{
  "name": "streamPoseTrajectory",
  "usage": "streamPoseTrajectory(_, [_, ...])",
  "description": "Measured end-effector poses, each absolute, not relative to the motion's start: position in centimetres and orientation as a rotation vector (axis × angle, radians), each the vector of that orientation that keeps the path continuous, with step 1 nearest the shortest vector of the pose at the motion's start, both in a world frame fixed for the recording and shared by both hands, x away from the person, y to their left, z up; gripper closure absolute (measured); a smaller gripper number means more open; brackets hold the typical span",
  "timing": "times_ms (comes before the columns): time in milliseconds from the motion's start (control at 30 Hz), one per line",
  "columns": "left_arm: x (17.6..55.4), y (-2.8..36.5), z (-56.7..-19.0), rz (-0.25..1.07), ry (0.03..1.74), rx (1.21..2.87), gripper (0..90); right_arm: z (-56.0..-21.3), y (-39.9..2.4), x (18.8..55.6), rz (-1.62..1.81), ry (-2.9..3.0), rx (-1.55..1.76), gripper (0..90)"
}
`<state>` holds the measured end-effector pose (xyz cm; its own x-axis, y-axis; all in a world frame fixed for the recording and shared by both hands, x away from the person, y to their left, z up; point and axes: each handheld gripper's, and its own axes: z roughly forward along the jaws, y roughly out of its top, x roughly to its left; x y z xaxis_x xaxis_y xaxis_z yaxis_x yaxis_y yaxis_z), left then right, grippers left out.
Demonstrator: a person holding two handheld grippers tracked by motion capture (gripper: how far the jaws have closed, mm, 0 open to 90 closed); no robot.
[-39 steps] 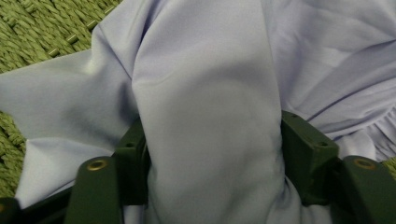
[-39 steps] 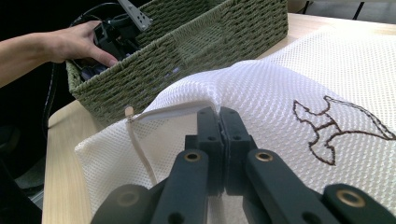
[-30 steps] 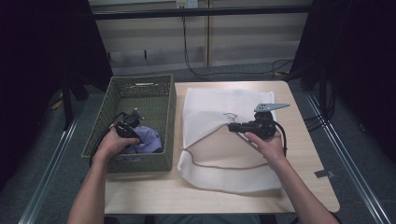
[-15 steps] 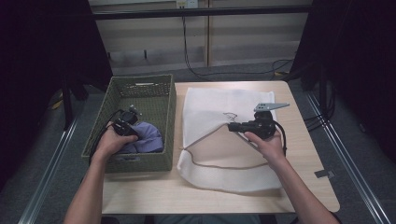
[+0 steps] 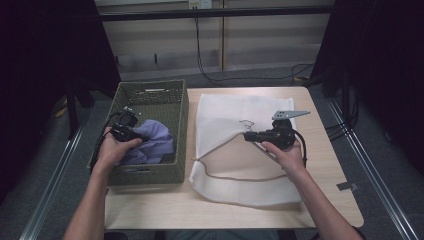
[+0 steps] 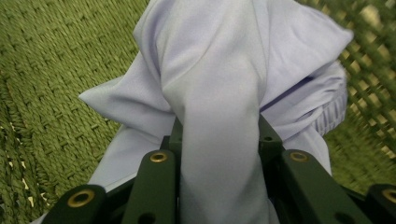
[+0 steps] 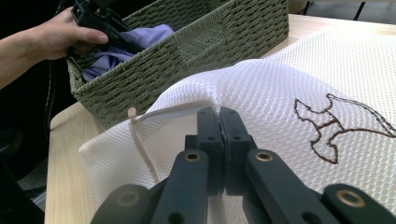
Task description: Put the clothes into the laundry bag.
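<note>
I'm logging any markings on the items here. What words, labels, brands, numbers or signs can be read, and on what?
No readable text.
White mesh bag: a brown stitched outline figure, a picture without letters.
Green woven basket: a pale patch on its far wall, too small to read.
Lavender cloth: no print visible.

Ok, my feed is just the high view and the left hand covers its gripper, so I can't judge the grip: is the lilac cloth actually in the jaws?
Observer: Yes. The left gripper has a fold of the lilac cloth pinched between its jaws, over the basket floor.
Operator: And the right one?
Observer: The right gripper is shut on the zippered edge of the white mesh bag, holding it raised.
Operator: Any marking on it?
Observer: A brown stitched outline.
</note>
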<state>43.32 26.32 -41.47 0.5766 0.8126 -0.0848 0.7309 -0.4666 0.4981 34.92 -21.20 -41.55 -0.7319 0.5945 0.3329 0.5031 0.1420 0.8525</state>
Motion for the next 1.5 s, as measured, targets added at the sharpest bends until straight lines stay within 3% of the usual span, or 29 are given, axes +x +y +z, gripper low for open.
streamPoseTrajectory(833, [40.5, 27.6, -37.3, 0.371, 1.134, 1.985, 68.7, -41.6, -21.1, 34.9, 1.664, 2.315, 1.11, 89.2])
streamPoseTrajectory(1500, [38.0, 27.9, -35.4, 0.49, 1.005, 1.86, 68.7, -41.6, -21.0, 34.8, 1.658, 2.324, 1.1, 89.3])
